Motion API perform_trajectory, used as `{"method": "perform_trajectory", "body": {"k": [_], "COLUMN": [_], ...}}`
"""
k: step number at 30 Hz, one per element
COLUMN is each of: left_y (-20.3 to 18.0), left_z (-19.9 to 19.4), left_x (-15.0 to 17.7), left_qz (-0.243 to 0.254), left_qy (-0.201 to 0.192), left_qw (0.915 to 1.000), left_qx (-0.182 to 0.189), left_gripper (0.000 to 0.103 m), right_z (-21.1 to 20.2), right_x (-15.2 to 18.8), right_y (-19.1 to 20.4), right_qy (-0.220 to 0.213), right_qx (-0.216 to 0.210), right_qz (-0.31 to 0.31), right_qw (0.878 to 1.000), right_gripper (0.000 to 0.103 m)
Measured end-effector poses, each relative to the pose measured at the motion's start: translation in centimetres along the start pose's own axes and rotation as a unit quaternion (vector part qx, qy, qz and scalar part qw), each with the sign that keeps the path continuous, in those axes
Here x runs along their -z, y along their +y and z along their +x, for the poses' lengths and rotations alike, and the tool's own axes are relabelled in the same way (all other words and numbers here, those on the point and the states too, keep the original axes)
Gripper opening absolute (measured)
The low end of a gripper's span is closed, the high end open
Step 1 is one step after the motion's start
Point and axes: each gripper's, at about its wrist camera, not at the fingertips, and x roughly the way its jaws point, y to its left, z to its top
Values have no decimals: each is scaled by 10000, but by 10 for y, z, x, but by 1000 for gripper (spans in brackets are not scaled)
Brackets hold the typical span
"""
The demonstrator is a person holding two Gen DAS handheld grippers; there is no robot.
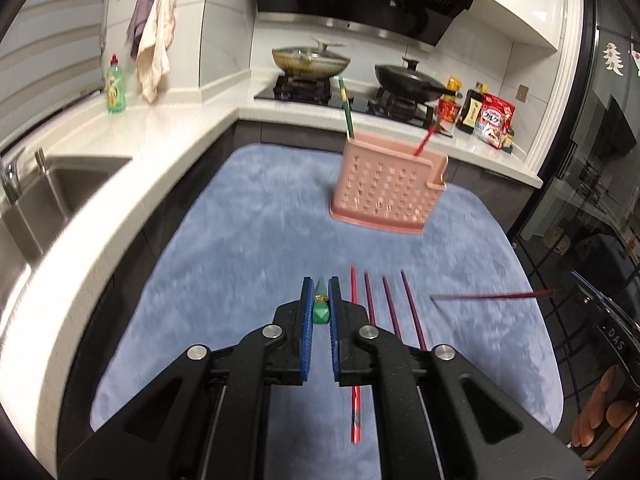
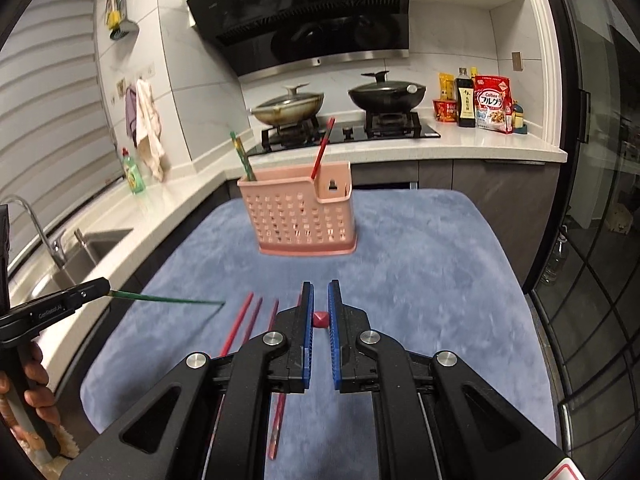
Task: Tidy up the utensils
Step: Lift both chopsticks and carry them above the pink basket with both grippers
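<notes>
While both pairs of jaws are clenched, each one grasps a single chopstick by its thick end. Between the blue pads of the left gripper (image 1: 319,300) sits the square butt of a green chopstick (image 1: 321,309), and in the right wrist view its thin shaft runs sideways from the jaws over the blue cloth (image 2: 420,264), tip toward the middle. The right gripper (image 2: 320,304) holds a red chopstick (image 2: 321,319) in the same manner; in the left wrist view this stick comes in from the right edge, almost level, with its tip pointing left. A bare hand (image 2: 34,376) holds the handle of the left tool.

Below the jaws, four more chopsticks (image 1: 386,304), red and purple, lie side by side on the cloth, their long axes pointing away from the cameras toward the holder.

Straight ahead, well apart from both jaws, stands the pink perforated holder (image 2: 306,216) on the cloth. One green stick (image 2: 243,160) leans in its left end and one red stick (image 2: 322,148) in its right end.

I judge that each hand is nearer to the matching end of the holder, left for green and right for red. However, both held sticks lie across, so each must be turned tip-down before it can enter the opening from above.
</notes>
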Motion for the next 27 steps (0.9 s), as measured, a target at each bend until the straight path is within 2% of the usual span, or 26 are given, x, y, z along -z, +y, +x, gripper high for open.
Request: {"method": "perform_trajectory", "body": {"k": [6, 18, 22, 27], "left_y": [1, -5, -13, -25], "left_z": [4, 16, 14, 6], "left_x": [-40, -99, -126, -177], "left_qz": [-36, 72, 48, -147], "left_qy": [-266, -503, -667, -1098], "left_qw": [9996, 9986, 9973, 9922], "left_qx": [44, 155, 296, 574], "left_gripper": [7, 7, 7, 7], "right_z": [4, 14, 15, 22], "right_x": [-25, -71, -100, -146], "right_y": [-4, -10, -16, -24], "right_qy": [-203, -493, -743, -1080], "right_qx": [-45, -271, -490, -854], "right_qz": [62, 239, 438, 827], "right_qw": [9998, 9981, 9951, 9870], "right_gripper": [7, 7, 7, 7]}}
